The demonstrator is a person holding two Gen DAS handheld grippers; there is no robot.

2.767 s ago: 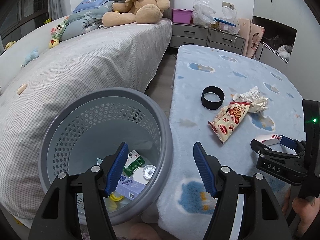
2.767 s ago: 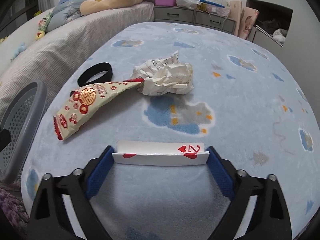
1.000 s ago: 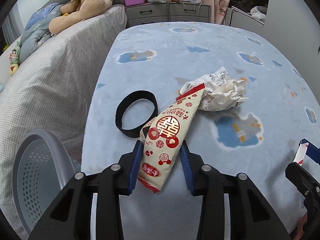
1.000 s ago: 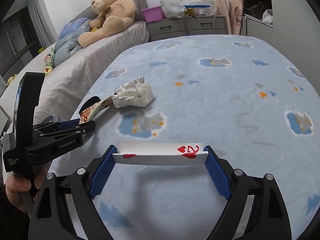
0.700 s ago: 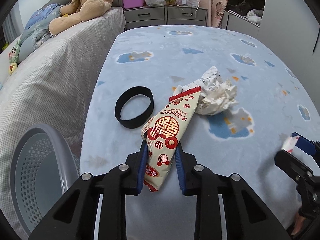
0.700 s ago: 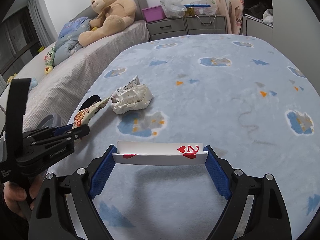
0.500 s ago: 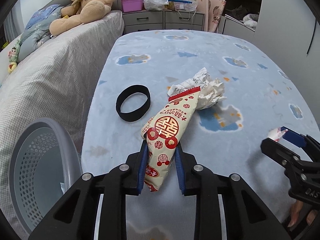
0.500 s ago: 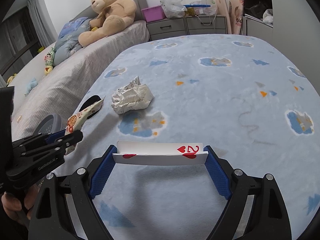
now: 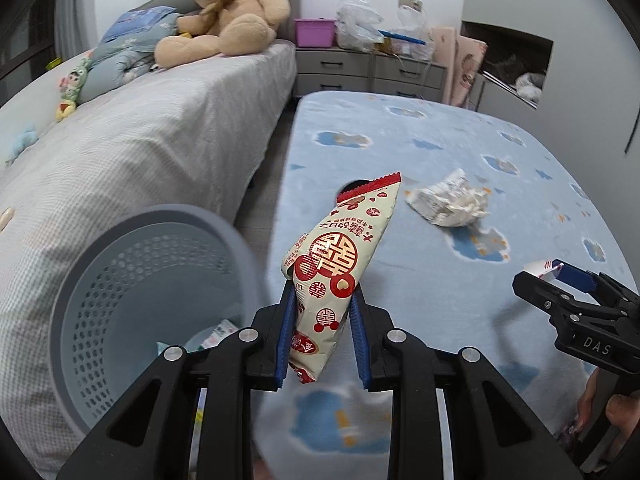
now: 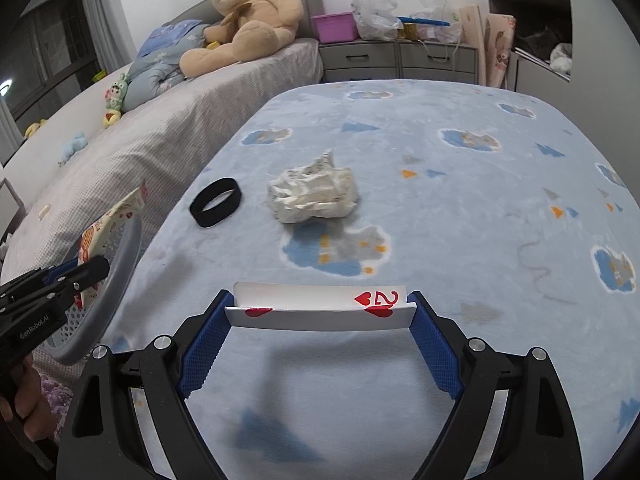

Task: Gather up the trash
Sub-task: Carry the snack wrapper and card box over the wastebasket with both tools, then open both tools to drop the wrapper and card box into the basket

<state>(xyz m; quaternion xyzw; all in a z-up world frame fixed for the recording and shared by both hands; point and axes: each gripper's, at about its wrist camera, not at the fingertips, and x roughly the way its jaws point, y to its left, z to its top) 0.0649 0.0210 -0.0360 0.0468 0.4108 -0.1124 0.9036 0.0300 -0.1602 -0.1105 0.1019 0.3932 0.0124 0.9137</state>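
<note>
Trash collection at a bedside table draped in a pale blue fleece cover (image 10: 460, 208) printed with darker blue patches: the left gripper (image 9: 322, 336) has its blue-padded fingers (image 9: 285, 336) clamped on the lower end of a cream-and-red printed snack wrapper (image 9: 340, 256), which stands up between them, lifted clear of the cover. Beside that gripper, to its left, sits a grey perforated plastic waste basket (image 9: 120, 264), with a few discarded packets visible at its bottom. From the right wrist camera the wrapper (image 10: 108, 228) hangs near the basket's rim (image 10: 116, 280), though whether it is directly over the opening cannot be told.

The right gripper (image 10: 320, 312) holds a white playing card, the two of hearts (image 10: 320, 308), pinched by its short edges between widely spread blue fingers (image 10: 434, 348), just above the cover. In the left wrist view the same gripper (image 9: 556, 276) appears at the right edge with the card's corner showing at its tip.

On the cover lie a crumpled ball of white printed paper (image 10: 314, 194) and, just to its left, a black elastic band loop (image 10: 216, 202), the two close but apart. Behind, a large tan teddy bear (image 10: 248, 16) sits on a bed with a grey checked sheet (image 9: 132, 160). Grey drawers (image 10: 400, 60) along the far wall carry a purple plastic box (image 10: 334, 26) and clear plastic bags (image 10: 376, 12).
</note>
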